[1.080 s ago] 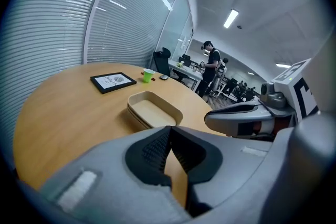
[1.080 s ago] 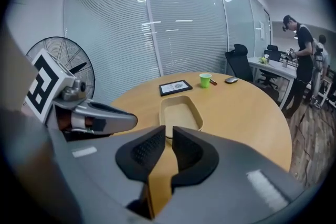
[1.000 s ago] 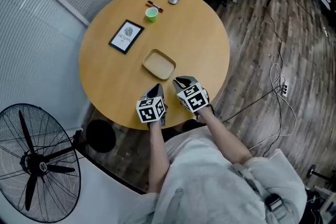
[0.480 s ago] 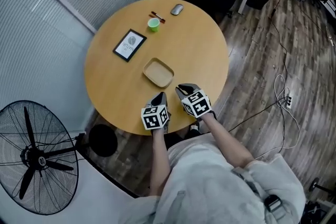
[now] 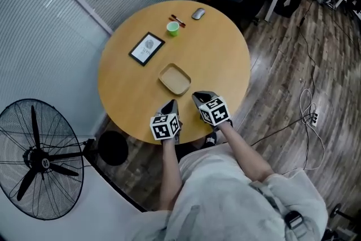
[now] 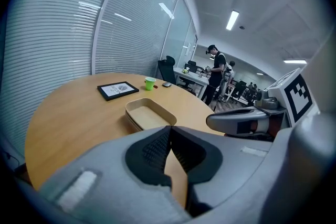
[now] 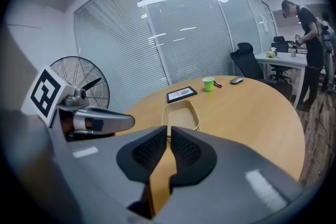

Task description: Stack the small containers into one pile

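Left gripper [image 6: 169,129]: parked low at the near edge of the surface [image 5: 217,59], fingers clenched pad to pad, gripping nothing.
Right gripper [image 7: 169,132]: right beside the left one at that same near edge, fingers likewise pressed together and empty, aimed straight at the pile.
Small containers [image 5: 175,79]: tan and shallow, sitting mid-surface just ahead of both grippers and touching neither. Showing layered rims along one side, so clearly more than one nested there; too tight to count.
Loose containers: none to be seen anywhere else on the surface.
Step in hand: by the look of it, the finish. One pile made, both grippers off it and idle.
Next move: probably nothing left to fetch. If the pile wants squaring up, calls for opening the fingers first, then coming in low from the near side and taking the thin rim lightly, or just tapping a corner into line.
Far side: green cup [image 5: 173,29], black framed card [image 5: 146,48] and a mouse [image 5: 198,13], all well apart from the pile and out of the way.
Off the surface: a big floor fan [image 5: 39,158] down to the left, no part in this.
Risk: light trays on smooth wood, so likely to skate as a whole under any shove from clenched fingers.
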`<action>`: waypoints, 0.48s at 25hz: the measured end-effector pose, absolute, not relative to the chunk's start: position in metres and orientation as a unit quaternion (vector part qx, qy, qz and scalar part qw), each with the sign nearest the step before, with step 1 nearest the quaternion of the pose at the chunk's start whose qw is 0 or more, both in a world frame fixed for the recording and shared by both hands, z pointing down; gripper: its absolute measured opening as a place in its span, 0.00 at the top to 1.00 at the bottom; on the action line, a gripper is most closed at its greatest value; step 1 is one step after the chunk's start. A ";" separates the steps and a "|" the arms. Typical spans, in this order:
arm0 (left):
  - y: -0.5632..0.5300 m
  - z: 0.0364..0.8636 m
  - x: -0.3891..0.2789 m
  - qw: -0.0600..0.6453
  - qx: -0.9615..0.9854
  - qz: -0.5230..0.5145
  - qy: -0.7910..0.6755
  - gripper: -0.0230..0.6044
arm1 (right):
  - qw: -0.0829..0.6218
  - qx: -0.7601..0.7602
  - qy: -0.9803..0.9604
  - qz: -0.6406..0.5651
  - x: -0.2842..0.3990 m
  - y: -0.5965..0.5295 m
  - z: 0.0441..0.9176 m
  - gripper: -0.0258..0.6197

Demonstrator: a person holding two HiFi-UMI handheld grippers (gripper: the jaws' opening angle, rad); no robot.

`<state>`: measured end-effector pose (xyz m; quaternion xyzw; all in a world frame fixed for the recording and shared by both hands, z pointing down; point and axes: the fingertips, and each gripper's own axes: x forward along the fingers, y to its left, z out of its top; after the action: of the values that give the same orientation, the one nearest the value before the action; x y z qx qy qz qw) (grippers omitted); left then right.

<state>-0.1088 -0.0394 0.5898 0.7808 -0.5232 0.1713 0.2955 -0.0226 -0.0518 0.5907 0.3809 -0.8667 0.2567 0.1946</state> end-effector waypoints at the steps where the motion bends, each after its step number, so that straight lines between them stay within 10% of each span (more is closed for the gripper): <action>1: -0.039 0.589 -0.110 0.295 0.780 0.172 -0.525 0.96 | 0.193 0.380 -0.868 0.257 -0.024 -0.052 0.590 0.93; 12: -0.038 0.587 -0.103 0.288 0.780 0.178 -0.526 0.96 | 0.200 0.367 -0.871 0.258 -0.021 -0.049 0.594 0.96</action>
<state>-0.1033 -0.0376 0.5868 0.7803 -0.5261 0.1780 0.2876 -0.0214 -0.0488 0.5939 0.3673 -0.8710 0.2581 0.1997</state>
